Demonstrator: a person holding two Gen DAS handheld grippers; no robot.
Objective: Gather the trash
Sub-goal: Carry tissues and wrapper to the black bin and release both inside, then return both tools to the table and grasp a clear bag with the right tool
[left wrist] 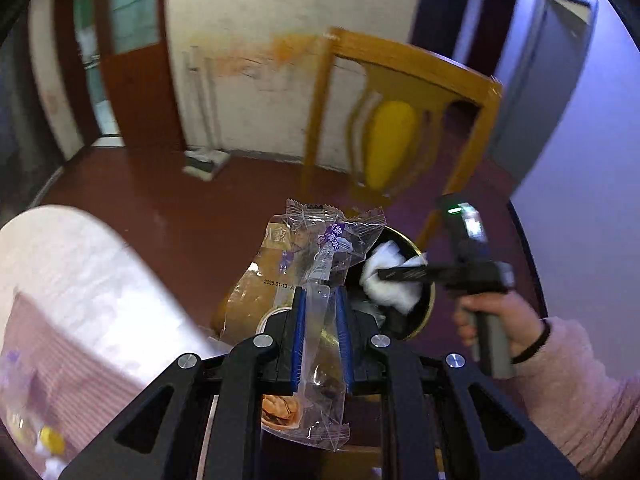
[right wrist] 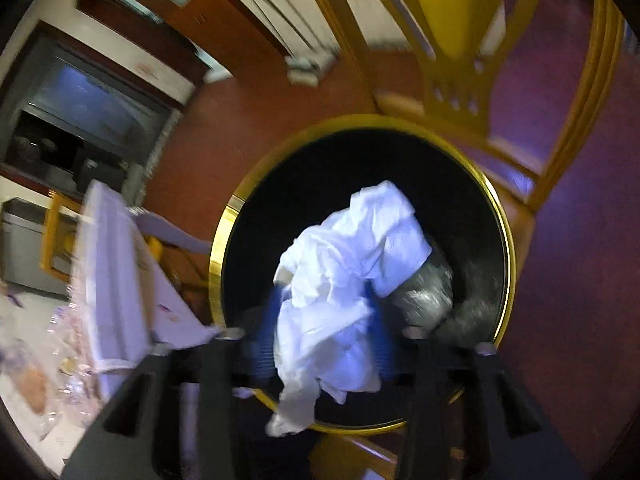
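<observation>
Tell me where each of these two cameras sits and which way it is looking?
Left wrist: on the left gripper, looking down along its fingers, shut on a clear wrapper; the right hand and pink sleeve show.
Right wrist: on the right gripper, looking down into the bin; its blurred fingers flank a white tissue.
Shared: the gold-rimmed bin, the tissue, the yellow chair.

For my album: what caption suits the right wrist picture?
White tissue between open jaws above the gold-rimmed black bin, wooden chair behind.
</observation>
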